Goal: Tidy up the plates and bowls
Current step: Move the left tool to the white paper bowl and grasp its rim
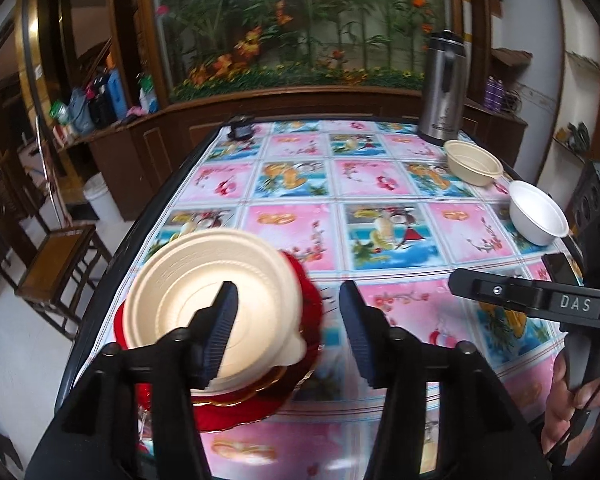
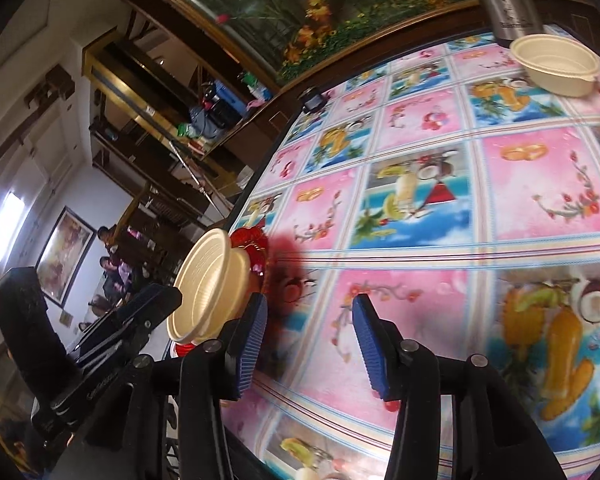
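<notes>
a: where are the bowls and plates?

b: a cream bowl (image 1: 212, 300) sits on a stack of red plates (image 1: 236, 408) at the near left edge of the worktop (image 1: 380, 208). a second cream bowl (image 1: 474, 162) stands at the far right, just in front of a steel flask (image 1: 444, 88), and a white bowl (image 1: 538, 212) stands nearer, beside it but apart.

a: and the left gripper (image 1: 288, 328)?

b: its jaws stand partly apart with nothing between them. the left pad lies in front of the cream bowl on the stack; i cannot tell if it touches the bowl.

a: the right gripper (image 2: 310, 344)?

b: its jaws are also partly apart and hold nothing, over the patterned cloth. from its own camera the stacked bowl (image 2: 210, 284) lies just left of its left pad. the left wrist view shows a hand (image 1: 580, 396) around its handle at the right edge.
</notes>
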`<state>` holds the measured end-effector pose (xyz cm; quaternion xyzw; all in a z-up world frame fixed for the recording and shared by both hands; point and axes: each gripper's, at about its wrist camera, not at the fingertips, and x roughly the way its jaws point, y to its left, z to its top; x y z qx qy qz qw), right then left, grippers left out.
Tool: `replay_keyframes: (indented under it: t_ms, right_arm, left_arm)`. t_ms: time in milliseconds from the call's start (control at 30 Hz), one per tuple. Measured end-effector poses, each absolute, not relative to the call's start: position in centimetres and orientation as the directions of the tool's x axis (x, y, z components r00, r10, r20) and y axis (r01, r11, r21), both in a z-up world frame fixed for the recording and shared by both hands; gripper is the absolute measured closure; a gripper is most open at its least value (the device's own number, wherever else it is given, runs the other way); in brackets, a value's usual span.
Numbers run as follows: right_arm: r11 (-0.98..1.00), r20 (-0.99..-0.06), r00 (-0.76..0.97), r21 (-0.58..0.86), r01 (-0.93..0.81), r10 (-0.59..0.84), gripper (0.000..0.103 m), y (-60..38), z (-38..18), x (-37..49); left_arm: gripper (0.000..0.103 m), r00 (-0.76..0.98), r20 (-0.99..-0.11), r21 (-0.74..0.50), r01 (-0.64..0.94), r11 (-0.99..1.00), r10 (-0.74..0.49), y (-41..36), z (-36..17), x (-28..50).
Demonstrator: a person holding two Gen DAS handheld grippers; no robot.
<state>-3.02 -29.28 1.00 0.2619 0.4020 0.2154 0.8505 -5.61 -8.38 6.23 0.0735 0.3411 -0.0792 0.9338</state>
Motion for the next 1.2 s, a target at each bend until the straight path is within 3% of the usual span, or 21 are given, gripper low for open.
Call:
replay_keyframes:
  t_ms: [233, 400, 500, 567, 767, 1200]
  right_arm:
    - [0.775, -0.56, 0.621, 0.619, -0.127, 0.548, 0.045, -32.2, 0.8, -4.1]
    - [0.789, -0.551, 0.668, 0.608, -0.09, 0.501, 0.03, -34.8, 1.3, -5.0]
    - [0.821, -0.563, 0.702, 0.569, -0.053, 0.436, 0.027, -36.3, 1.6, -5.6]
    - [0.84, -0.568, 0.723, 0.541, -0.033, 0.394, 0.027, -37.2, 1.8, -6.1]
    - [0.842, -0.54, 0.777, 0.539, 0.023, 0.325, 0.027, -41.1, 2.5, -7.8]
    - [0.827, -0.53, 0.828, 0.538, 0.161, 0.183, 0.023, -48.3, 2.7, -10.6]
  left_arm:
    - [0.051, 0.744, -0.66, 0.138, 0.261, 0.955, -0.108, -12.3, 6.0, -6.0]
    - [0.04, 0.741, -0.662, 0.176, 0.296, 0.939, -0.11, -14.9, 5.4, -6.4]
    - [0.032, 0.738, -0.667, 0.21, 0.318, 0.925, -0.102, -16.7, 4.6, -6.6]
    - [0.023, 0.734, -0.672, 0.229, 0.334, 0.914, -0.099, -17.8, 4.1, -6.6]
    - [0.023, 0.717, -0.692, 0.298, 0.392, 0.87, -0.085, -21.2, 2.1, -7.3]
    - [0.023, 0.687, -0.72, 0.309, 0.446, 0.84, -0.1, -24.3, 0.9, -7.7]
